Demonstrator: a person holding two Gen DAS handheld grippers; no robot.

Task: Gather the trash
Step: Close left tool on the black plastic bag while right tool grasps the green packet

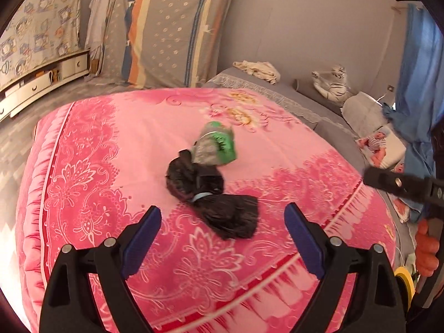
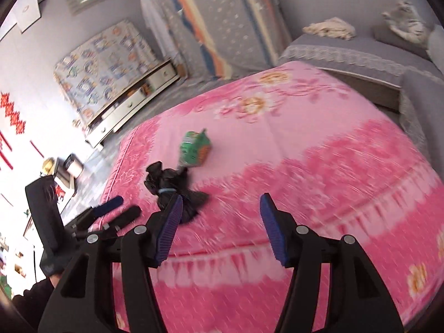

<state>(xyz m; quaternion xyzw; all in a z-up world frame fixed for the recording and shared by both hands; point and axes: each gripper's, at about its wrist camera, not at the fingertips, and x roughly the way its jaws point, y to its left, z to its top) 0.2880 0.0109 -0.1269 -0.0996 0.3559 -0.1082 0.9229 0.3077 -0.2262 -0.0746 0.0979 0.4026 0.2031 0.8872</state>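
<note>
A crumpled black plastic bag (image 1: 211, 194) with a blue band round its middle lies on the pink flowered blanket (image 1: 97, 166). A green and silver snack wrapper (image 1: 217, 147) touches its far end. My left gripper (image 1: 223, 222) hovers open just short of the bag, nothing between its blue pads. In the right wrist view the bag (image 2: 166, 183) and wrapper (image 2: 195, 149) lie ahead to the left. My right gripper (image 2: 220, 222) stands open and empty, its left finger (image 2: 169, 227) overlapping the bag's near end in the picture. The left gripper (image 2: 119, 211) shows at the lower left.
A grey covered bed (image 1: 277, 94) with a cream cloth (image 1: 258, 70) and a striped cat figure (image 1: 333, 83) lies beyond the blanket. A striped mattress (image 1: 172, 27) leans on the wall. White drawers (image 1: 41, 83) stand far left. A hand (image 1: 427, 249) holds the right gripper's black body (image 1: 402, 186).
</note>
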